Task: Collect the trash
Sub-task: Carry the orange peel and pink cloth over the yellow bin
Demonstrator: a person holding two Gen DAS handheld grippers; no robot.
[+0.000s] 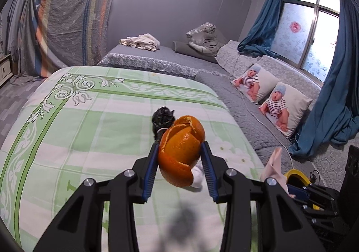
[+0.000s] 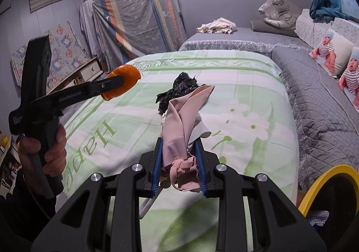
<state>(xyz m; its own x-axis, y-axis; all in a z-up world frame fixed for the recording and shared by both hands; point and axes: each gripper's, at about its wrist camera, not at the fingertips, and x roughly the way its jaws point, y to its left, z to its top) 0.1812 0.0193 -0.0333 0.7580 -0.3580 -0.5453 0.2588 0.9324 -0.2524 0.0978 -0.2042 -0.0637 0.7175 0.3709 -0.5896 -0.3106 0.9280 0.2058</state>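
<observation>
Left gripper (image 1: 180, 153) clamps orange peel (image 1: 181, 151), right gripper (image 2: 179, 162) pinches pink bag (image 2: 179, 130) above green blanket (image 1: 89, 117) (carry step); next: drop peel in bag.

My matt black plastic fingers (image 1: 154, 155) w/ ribbed blue pads; glossy dimpled orange peel (image 1: 180, 151); soft pink cloth (image 2: 179, 130)

I can't see the yellow bin (image 2: 323, 187) whole; the frame's lower right edge cuts it off
</observation>
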